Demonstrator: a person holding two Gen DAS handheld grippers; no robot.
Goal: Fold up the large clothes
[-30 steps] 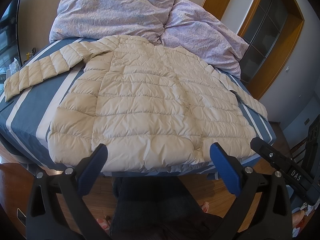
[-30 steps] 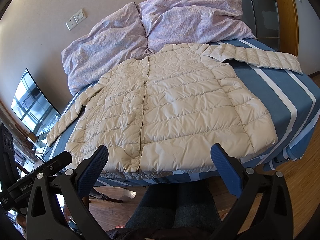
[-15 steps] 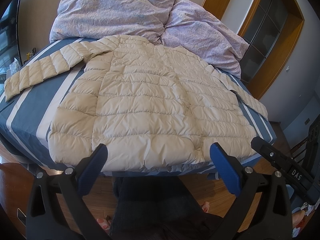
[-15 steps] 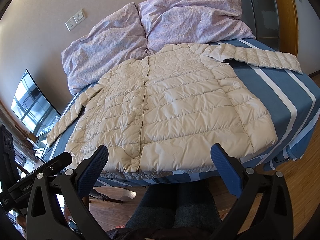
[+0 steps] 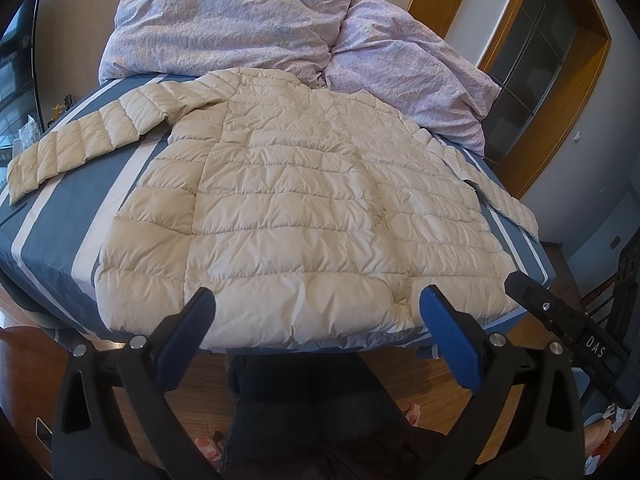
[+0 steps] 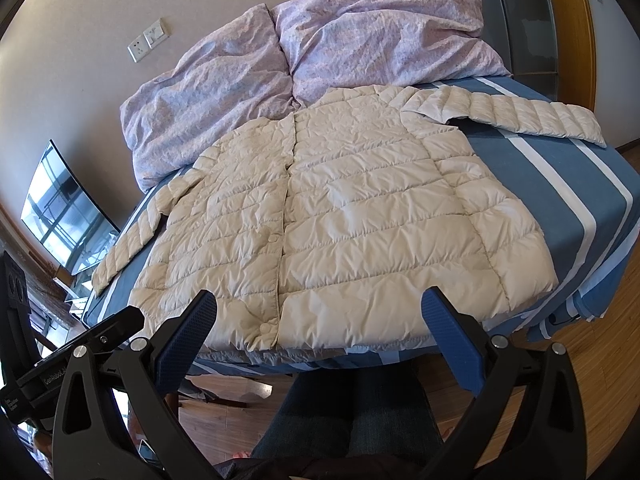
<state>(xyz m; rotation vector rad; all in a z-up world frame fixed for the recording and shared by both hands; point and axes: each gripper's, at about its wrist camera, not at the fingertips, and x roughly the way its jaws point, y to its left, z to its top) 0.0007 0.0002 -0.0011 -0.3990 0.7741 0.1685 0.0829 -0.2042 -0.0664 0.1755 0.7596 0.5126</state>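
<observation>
Both wrist views look from the foot of the bed point(image 5: 48, 240) toward the pillows point(image 6: 360, 40), sharing the jacket point(image 5: 300, 220).

— What's carrying everything?
— A bed point(image 5: 60, 216) with a blue sheet striped white.
— And on it?
— A cream quilted jacket point(image 5: 304, 220) spread flat, sleeves out sideways, and a crumpled lilac duvet point(image 6: 360, 40) heaped at the head.

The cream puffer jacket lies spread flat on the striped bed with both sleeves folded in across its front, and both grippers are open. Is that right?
Not quite. The sleeves are not folded in: the cream puffer jacket has both stretched outward over the striped bed, as the right wrist view shows. Both the left gripper and right gripper are open.
</observation>
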